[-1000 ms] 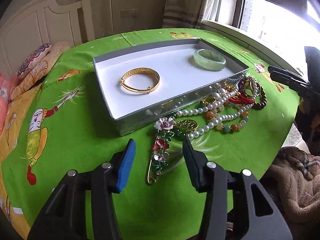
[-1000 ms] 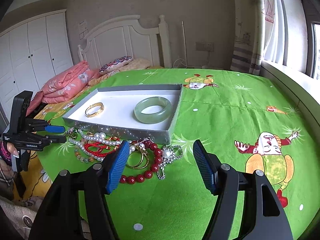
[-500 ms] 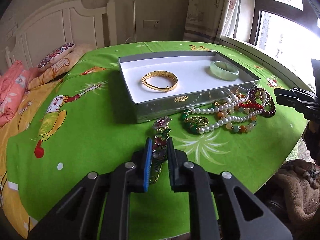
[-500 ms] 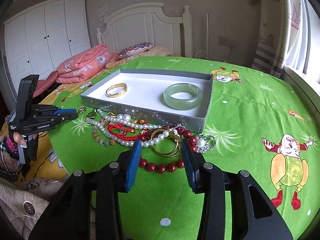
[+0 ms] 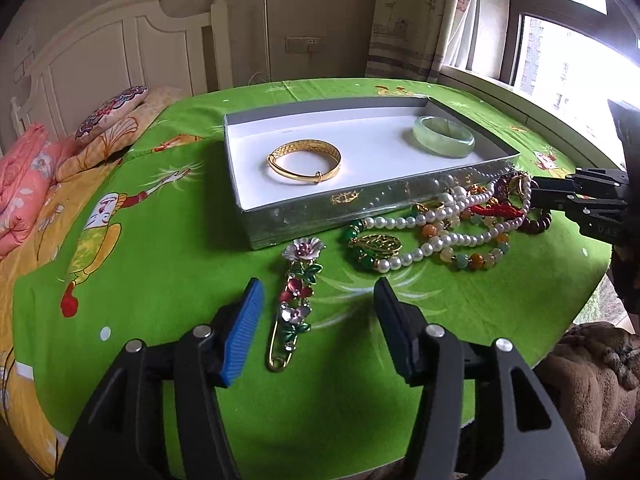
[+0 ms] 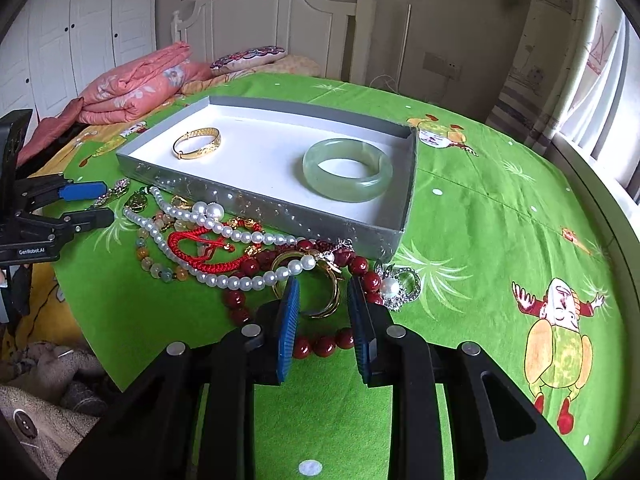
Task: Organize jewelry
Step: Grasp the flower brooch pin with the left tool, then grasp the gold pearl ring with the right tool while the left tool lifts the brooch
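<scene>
Enamel flower brooch (image 5: 298, 296) flat between wide-apart left tool (image 5: 318, 304) fingers; right tool (image 6: 322, 304) half-closed around gold rings (image 6: 320, 284).

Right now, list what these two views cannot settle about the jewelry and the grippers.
- Right wrist view: whether the right gripper touches the gold ring; its fingers straddle the ring and hide its near edge.
- Both views: how many strands make up the tangled pile; pearls, red cord and beads overlap.
- Left wrist view: the brooch clasp, too small to tell open or fastened.
- Left wrist view: the right gripper body, cut off by the frame edge.
</scene>
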Available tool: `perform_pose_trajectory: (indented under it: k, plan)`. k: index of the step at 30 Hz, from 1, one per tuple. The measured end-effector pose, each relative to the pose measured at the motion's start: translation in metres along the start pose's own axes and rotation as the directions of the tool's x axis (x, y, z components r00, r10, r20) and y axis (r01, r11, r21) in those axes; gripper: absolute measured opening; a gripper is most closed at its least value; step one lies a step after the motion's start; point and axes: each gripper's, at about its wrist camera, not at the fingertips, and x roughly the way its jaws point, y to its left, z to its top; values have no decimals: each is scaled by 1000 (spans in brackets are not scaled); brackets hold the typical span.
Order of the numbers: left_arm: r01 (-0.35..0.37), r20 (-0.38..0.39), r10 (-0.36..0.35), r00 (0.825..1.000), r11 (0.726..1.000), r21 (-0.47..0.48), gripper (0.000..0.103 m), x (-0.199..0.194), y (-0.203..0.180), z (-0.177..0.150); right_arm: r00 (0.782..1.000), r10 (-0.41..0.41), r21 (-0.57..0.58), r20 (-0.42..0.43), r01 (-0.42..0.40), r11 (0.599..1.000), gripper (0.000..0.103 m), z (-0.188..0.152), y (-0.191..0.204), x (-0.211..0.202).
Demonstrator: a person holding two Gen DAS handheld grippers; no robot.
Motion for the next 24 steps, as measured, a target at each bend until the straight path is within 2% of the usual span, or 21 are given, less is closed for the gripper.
perform_pose_trajectory:
  k: [1, 2, 4, 5, 6, 9, 10, 12, 13, 14, 16, 17, 18, 21, 24]
  plan:
    - [2, 4, -2, 1000, 1000, -4, 57, 0, 1, 0, 1000, 8, 16, -12, -7, 1000, 20, 2, -2, 3]
    - [6, 7, -6, 1000, 1000, -7, 56, 0, 1, 0, 1000, 11, 30, -23, -10, 999, 12, 2, -4, 5]
    - [-20, 17, 20, 1000, 1000, -3, 42, -1, 3, -2, 999, -17, 11, -29, 17, 1000, 8, 1, -1, 5]
    - [-19, 22, 19, 1000, 1000, -5, 26, -2, 5, -2, 999, -37, -15, -24, 36, 999, 7, 0, 1, 4]
    - [-19, 24, 19, 1000, 1000, -14, 16, -4, 7, -3, 998, -61, -44, -14, 60, 997, 7, 0, 4, 0]
    - [-10, 35, 11, 999, 999, -31, 16, -8, 13, -7, 982, -187, -155, 25, 189, 970, 6, -1, 16, -11]
    - [-17, 39, 19, 999, 999, -31, 16, -8, 13, -8, 965, -257, -214, 55, 263, 941, 6, -1, 22, -16]
    - [-29, 44, 30, 999, 999, -24, 16, -10, 11, -10, 917, -373, -329, 142, 400, 856, 6, -4, 36, -23]
    - [-35, 46, 36, 998, 999, -20, 16, -11, 10, -10, 903, -392, -355, 174, 429, 831, 6, -4, 39, -28]
    - [-41, 49, 42, 998, 999, -17, 16, -11, 10, -11, 895, -401, -355, 196, 446, 822, 6, -3, 39, -33]
    - [-43, 52, 44, 998, 999, -13, 16, -13, 9, -11, 879, -422, -337, 222, 475, 813, 6, 0, 34, -40]
    - [-43, 57, 43, 997, 999, -14, 16, -14, 9, -11, 878, -424, -323, 223, 477, 817, 6, 2, 29, -42]
    - [-39, 63, 40, 997, 999, -17, 16, -15, 10, -10, 888, -406, -295, 216, 455, 840, 6, 3, 23, -45]
    - [-15, 77, 17, 997, 999, -31, 16, -20, 12, -9, 949, -265, -152, 170, 291, 945, 6, 9, 0, -53]
    - [14, 84, -10, 996, 999, -50, 16, -23, 15, -8, 981, -130, -49, 142, 139, 989, 6, 11, -11, -53]
